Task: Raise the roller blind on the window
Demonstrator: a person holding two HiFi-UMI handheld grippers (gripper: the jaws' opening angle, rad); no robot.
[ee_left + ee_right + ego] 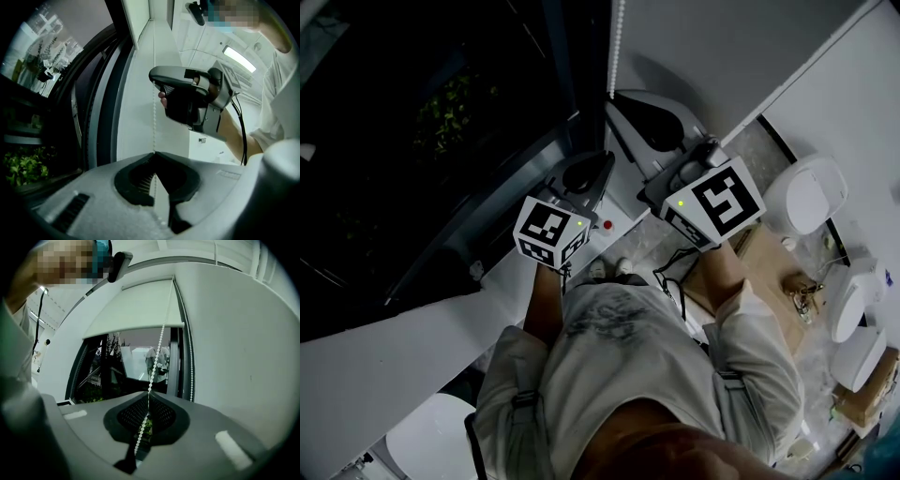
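While both sets of jaws are clamped on the bead chain (pixel 159 350), left gripper (pixel 153 153) below right gripper (pixel 149 393), roller blind (pixel 136 305) sits part-raised at window (pixel 126 366) top. Risk: skewed pull lets beads slip.

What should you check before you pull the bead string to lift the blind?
1. Right claw shut on the bead chain: ok.
2. Left claw shut on the chain: ok.
3. Chain runs straight up to the roller blind, no tangle: ok.
4. Both claws on the same strand of the chain: cannot tell.
5. Blind all the way up: not ok, it covers the top part of the window.
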